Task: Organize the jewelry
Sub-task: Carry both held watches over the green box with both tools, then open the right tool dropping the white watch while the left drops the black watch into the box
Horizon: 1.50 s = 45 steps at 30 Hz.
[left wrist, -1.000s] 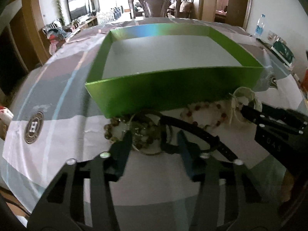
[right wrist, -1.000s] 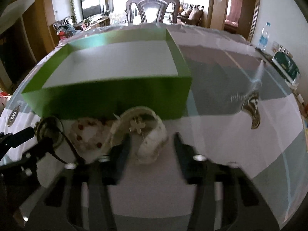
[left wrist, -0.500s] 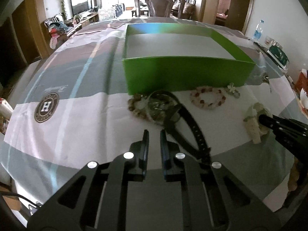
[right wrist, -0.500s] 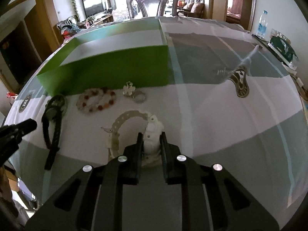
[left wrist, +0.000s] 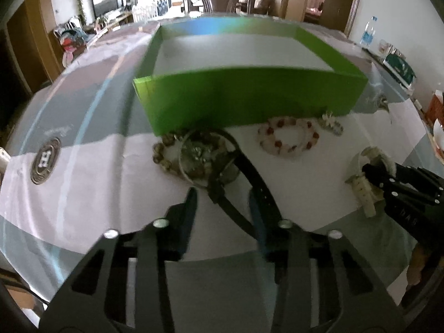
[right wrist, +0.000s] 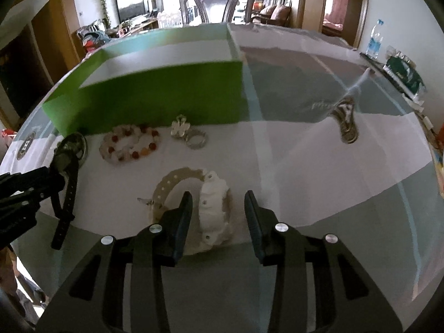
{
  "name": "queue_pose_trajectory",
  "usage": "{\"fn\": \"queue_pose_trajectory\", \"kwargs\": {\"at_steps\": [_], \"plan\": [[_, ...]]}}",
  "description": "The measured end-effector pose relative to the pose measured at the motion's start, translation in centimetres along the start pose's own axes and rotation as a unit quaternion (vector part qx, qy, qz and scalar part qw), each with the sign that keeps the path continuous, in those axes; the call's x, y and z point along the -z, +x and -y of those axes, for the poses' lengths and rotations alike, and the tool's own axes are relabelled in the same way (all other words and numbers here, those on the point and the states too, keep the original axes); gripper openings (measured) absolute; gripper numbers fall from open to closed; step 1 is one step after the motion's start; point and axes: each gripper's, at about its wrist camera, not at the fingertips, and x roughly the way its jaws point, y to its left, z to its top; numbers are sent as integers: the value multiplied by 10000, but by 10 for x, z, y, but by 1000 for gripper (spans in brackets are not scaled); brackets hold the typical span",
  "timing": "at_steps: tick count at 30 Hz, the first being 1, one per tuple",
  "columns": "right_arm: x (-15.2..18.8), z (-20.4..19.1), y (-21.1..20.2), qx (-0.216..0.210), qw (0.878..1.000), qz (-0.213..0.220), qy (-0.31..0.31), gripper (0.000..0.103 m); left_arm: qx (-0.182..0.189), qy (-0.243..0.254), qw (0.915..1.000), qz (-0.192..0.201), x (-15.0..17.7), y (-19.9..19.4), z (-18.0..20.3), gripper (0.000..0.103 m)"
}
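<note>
An open green box (left wrist: 249, 100) stands on the table; it also shows in the right wrist view (right wrist: 155, 94). In front of it lie a black-strapped watch (left wrist: 236, 177), a brown bead bracelet (left wrist: 163, 155), a pink and red bead bracelet (left wrist: 288, 138) and a small silver ring (left wrist: 331, 123). My left gripper (left wrist: 222, 202) is open, its fingers either side of the black strap. My right gripper (right wrist: 217, 208) is open around a white watch (right wrist: 213, 208), which rests on the table.
The tablecloth has grey and white bands with a round emblem (left wrist: 45, 159) at the left. A water bottle (right wrist: 374, 40) and a green packet (right wrist: 403, 73) sit at the far right edge. A chair (right wrist: 216, 5) stands behind the table.
Both grippers were shut half a second ago and have opened. The left one moved forward to the black strap. The right one now straddles the white watch.
</note>
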Motion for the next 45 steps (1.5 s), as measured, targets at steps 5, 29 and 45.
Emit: {"fn": "queue_pose_trajectory", "kwargs": {"at_steps": [5, 29, 45], "plan": [[-1, 1, -3, -101, 9999, 34, -14, 19, 29, -75, 10000, -18, 3, 2, -8, 6], [-91, -21, -63, -350, 9889, 1422, -264, 19, -55, -332, 9909, 1306, -72, -70, -37, 5], [-149, -38, 48, -257, 9979, 541, -249, 23, -34, -583, 9947, 851, -135, 14, -48, 16]]}}
